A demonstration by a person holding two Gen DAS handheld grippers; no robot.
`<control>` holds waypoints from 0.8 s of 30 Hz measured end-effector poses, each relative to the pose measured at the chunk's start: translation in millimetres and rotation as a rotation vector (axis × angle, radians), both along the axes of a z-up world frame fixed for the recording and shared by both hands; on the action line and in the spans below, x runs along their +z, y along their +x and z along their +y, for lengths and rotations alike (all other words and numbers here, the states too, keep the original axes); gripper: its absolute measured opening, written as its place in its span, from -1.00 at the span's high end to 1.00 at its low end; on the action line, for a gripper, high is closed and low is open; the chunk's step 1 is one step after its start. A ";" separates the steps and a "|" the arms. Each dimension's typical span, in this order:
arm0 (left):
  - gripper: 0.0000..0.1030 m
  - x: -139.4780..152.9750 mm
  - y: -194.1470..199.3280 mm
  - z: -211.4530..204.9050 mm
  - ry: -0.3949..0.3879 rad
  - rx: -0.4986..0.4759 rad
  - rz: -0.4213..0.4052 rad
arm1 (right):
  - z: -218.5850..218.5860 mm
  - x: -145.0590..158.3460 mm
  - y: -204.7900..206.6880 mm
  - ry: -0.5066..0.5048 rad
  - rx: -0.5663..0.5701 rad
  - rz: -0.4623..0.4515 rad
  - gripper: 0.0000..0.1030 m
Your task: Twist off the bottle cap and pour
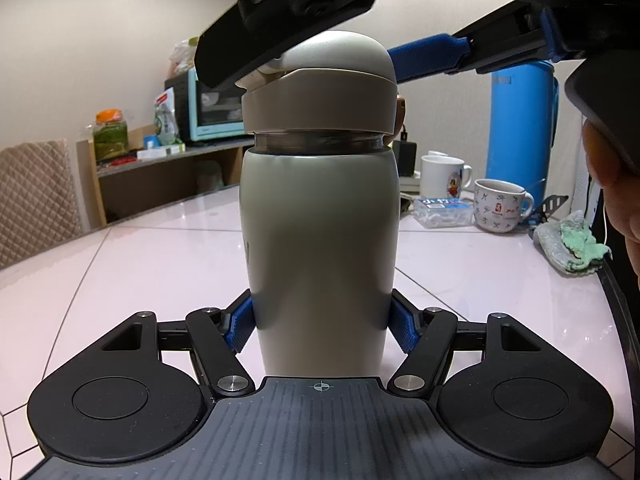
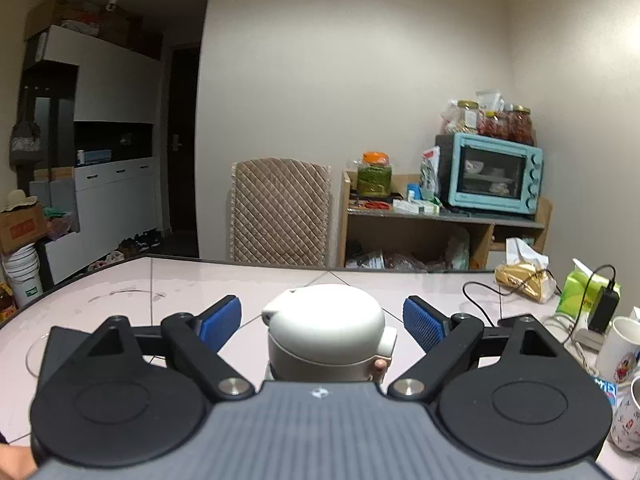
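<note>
A grey-beige thermos bottle [image 1: 320, 240] stands upright on the white tiled table [image 1: 140, 264]. My left gripper [image 1: 322, 322] is shut on the bottle's lower body, blue pads pressed on both sides. The bottle's domed cream cap [image 1: 320, 92] sits on top, with a metal ring showing under it. My right gripper [image 2: 322, 322] is open around the cap [image 2: 326, 328], its blue pads apart from it on both sides. The right gripper also shows in the left wrist view [image 1: 320, 40], above the cap.
Two white mugs [image 1: 444, 176] [image 1: 500, 206], a blue jug [image 1: 520, 128], a plastic pack and a green cloth [image 1: 572, 244] stand at the right of the table. A charger cable [image 2: 480, 300] and tissue packs lie at the far right. A chair and a shelf with a turquoise oven [image 2: 492, 176] stand behind.
</note>
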State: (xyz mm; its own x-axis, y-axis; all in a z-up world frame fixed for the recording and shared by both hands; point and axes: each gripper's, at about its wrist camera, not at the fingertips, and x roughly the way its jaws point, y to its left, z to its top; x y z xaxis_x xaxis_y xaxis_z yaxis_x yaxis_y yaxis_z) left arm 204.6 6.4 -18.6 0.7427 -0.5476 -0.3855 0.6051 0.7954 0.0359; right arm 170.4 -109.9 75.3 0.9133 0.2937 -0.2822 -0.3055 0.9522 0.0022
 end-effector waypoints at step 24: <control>-0.39 0.1 -2.0 -4.6 0.000 0.003 -0.003 | 5.2 -3.0 5.5 0.010 -0.065 0.054 -0.44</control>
